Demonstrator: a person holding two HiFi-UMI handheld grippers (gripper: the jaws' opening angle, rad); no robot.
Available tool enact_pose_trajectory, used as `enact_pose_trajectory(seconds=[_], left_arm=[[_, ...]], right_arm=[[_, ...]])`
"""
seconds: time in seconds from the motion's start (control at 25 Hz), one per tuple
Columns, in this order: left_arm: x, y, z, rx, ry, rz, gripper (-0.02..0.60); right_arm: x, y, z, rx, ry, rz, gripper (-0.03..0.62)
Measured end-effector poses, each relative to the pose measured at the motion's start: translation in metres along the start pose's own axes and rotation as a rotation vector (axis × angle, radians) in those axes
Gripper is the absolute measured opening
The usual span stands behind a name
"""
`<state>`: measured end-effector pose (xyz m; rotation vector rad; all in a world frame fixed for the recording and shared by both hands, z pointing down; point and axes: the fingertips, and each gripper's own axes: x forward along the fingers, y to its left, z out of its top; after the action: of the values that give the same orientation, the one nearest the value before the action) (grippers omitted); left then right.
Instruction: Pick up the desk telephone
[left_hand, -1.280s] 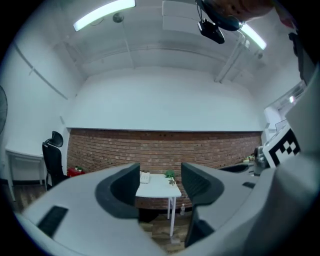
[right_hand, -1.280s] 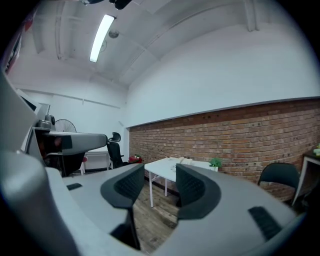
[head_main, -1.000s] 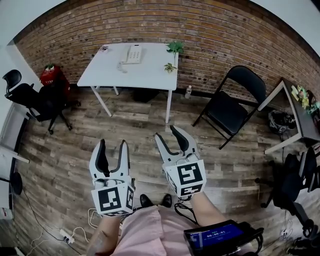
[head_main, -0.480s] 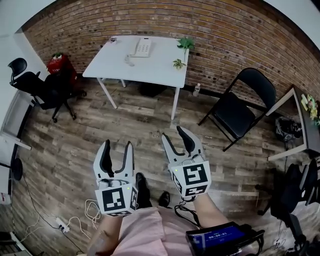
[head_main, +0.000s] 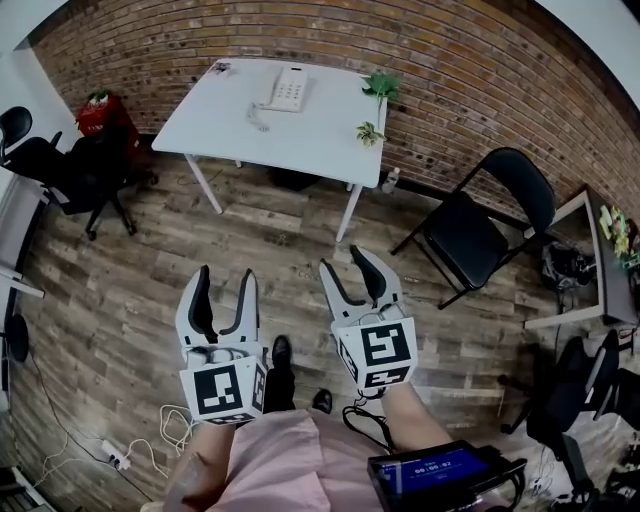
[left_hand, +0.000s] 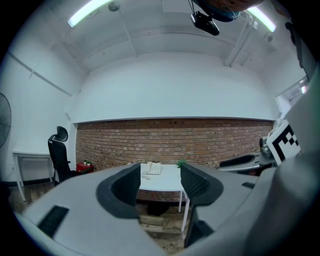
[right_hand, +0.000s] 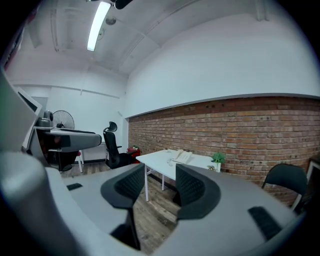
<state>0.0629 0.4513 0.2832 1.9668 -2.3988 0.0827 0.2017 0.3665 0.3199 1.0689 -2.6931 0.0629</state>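
Desk telephone (head_main: 288, 92) is well apart from both claws: left gripper (head_main: 226, 275) and right gripper (head_main: 345, 262) hang spread and empty over the wooden floor (head_main: 120, 290). It lies far on the white table (head_main: 300, 140). I think a careless reach may knock the small plant (head_main: 369, 132) at its right.

Telephone (head_main: 288, 92) on table (head_main: 300, 138) before wall (head_main: 460, 60)
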Motion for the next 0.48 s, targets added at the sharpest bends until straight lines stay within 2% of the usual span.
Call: enact_pose_trajectory(seconds=[0.24, 0.48], left_arm=[[0.067, 0.042, 0.009, -0.006, -0.017, -0.019, 0.257], [0.123, 0.071, 0.033, 0.001, -0.078, -0.060, 0.256]], right_arm=[[0.071, 0.000, 0.021, -0.013, -0.006, -0.017, 0.199], [0.122, -0.006, 0.055, -0.031, -0.046, -0.058, 0.196]])
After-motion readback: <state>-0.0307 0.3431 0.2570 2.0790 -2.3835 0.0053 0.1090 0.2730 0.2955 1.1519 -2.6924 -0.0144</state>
